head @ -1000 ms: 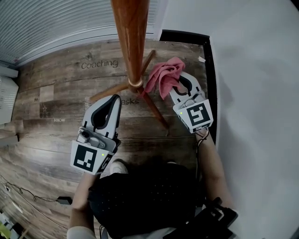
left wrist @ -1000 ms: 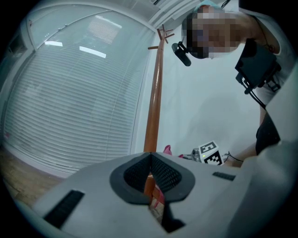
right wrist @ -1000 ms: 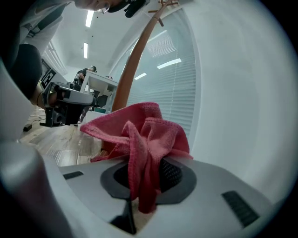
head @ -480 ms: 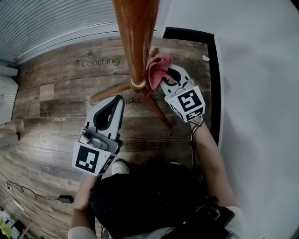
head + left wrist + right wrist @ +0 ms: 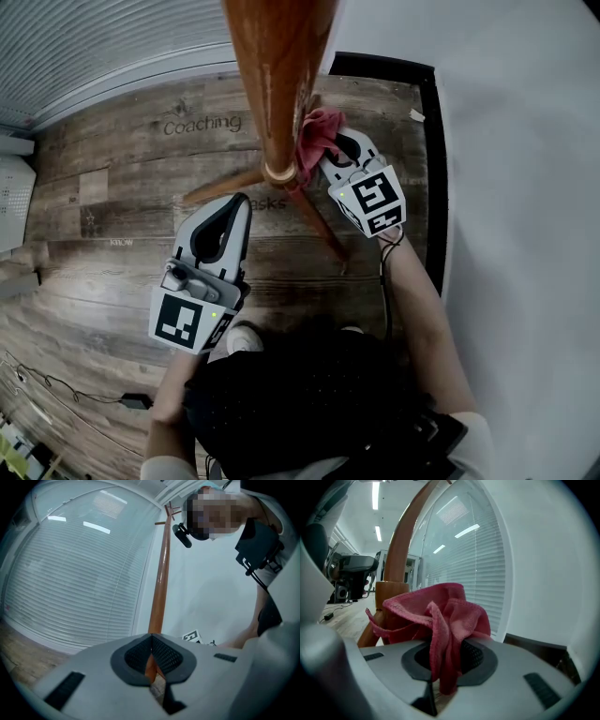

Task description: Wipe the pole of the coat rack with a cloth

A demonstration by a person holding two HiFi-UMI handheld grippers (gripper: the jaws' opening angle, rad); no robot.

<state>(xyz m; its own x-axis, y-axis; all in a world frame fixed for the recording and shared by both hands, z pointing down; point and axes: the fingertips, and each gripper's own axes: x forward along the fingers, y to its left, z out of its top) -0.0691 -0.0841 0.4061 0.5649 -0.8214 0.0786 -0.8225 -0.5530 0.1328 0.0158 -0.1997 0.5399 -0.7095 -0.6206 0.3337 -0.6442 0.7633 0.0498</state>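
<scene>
- The pole (image 5: 274, 89) of the coat rack stood upright on the wooden floor (image 5: 103, 192) and served as the reference for all positions below.
- A pale ring (image 5: 275, 171) circled the pole low down, and the legs (image 5: 317, 225) spread outward from the pole just under that ring.
- The right gripper (image 5: 339, 150) was positioned at the right side of the pole, at about the height of the ring.
- Its jaws were clamped on the pink cloth (image 5: 319, 134); in the right gripper view the cloth (image 5: 440, 616) passed down between the two dark pads and bunched up above them.
- The bunched part of the cloth lay against the right side of the pole, just above the ring.
- In the right gripper view the pole (image 5: 401, 541) rose directly behind the cloth, left of centre.
- The left gripper (image 5: 240, 200) was positioned on the near left side of the pole, below the ring and clear of the wood.
- In the left gripper view the left gripper (image 5: 151, 638) had its jaws closed, tip against tip, with nothing between them; the pole (image 5: 161, 583) stood straight ahead of the tips.
- Window blinds (image 5: 94, 47) lay beyond the pole on the left, and a white wall (image 5: 525, 141) ran along the right.
- A black baseboard (image 5: 427, 150) separated that wall from the floor, right of the pole.
</scene>
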